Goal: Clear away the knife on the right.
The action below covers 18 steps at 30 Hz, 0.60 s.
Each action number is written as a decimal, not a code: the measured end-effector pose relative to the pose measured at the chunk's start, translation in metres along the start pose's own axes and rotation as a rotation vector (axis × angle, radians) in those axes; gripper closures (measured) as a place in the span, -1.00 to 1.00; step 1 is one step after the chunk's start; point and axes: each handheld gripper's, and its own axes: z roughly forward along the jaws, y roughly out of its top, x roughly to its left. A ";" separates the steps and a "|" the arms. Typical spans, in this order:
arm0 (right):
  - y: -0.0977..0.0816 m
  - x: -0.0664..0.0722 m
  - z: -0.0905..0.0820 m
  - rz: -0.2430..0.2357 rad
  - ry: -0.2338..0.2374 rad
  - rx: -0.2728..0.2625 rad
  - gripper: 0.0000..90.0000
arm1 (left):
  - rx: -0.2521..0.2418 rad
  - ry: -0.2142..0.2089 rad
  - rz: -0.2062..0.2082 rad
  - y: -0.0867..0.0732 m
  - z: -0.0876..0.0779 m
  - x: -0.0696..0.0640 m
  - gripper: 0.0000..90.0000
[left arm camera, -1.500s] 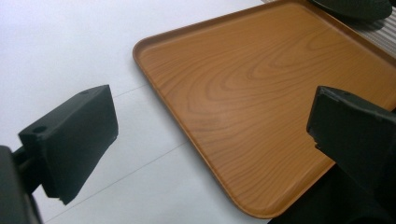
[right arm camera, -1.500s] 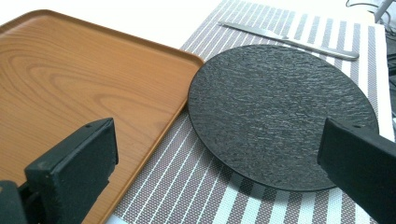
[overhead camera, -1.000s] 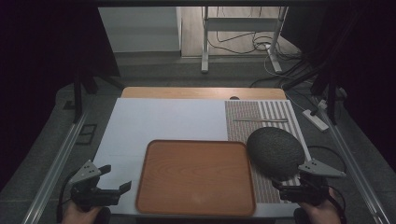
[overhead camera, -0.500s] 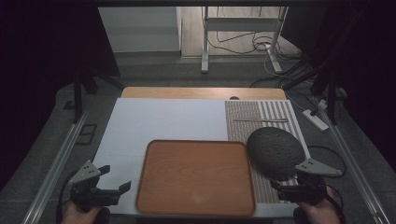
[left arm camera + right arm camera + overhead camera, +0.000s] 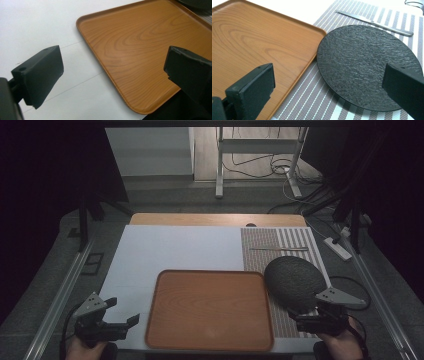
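A lab-like test room: a tabletop [image 5: 165,247] framed by metal rails [image 5: 57,292], loose cables [image 5: 252,170] and a power strip [image 5: 338,248] on grey flooring, dark curtains at both sides.

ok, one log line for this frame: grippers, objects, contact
left gripper: open, beside tray, no contact | right gripper: open, near plate, no contact | wooden tray: empty | black plate: on striped placemat | knife: behind plate
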 end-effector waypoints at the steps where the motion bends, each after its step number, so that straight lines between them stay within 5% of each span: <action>1: 0.000 0.000 0.000 0.001 0.003 0.001 -1.00 | 0.000 0.000 -0.001 0.000 0.000 0.000 -0.94; 18: 0.011 -0.008 0.022 0.003 0.046 0.017 -1.00 | 0.008 0.003 -0.006 0.000 0.001 0.001 -0.93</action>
